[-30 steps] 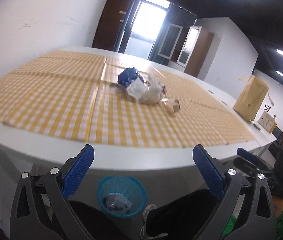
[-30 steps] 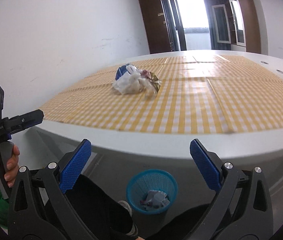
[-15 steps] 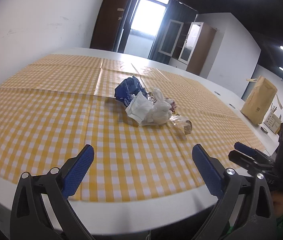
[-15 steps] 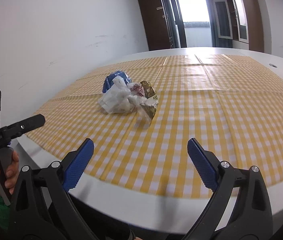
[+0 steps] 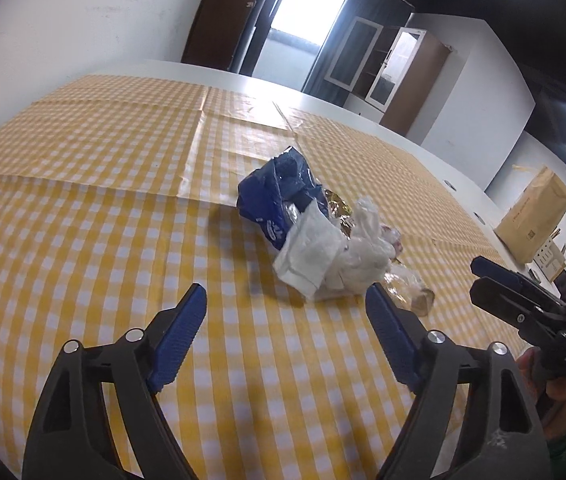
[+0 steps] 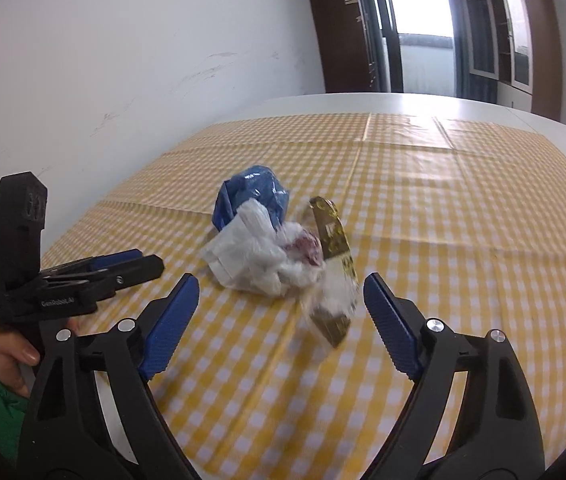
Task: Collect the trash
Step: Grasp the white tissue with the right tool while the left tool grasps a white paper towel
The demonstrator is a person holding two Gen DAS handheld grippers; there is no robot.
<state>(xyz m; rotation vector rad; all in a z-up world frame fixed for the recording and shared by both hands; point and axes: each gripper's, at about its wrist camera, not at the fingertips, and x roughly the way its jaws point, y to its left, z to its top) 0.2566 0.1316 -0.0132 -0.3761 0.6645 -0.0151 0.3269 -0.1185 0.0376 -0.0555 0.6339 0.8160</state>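
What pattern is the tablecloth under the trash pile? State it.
Yellow-and-white gingham check on the tablecloth, clearest in the left wrist view.

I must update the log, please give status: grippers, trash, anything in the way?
Left gripper and right gripper both closing, nothing between the jaws. Trash pile untouched on checked cloth, just ahead. Path clear.

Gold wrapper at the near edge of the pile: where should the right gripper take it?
Pinch the gold wrapper across its thin upstanding edge, coming from the near side. It stands on edge, nearest the right gripper, whose jaws are closing with nothing between them.
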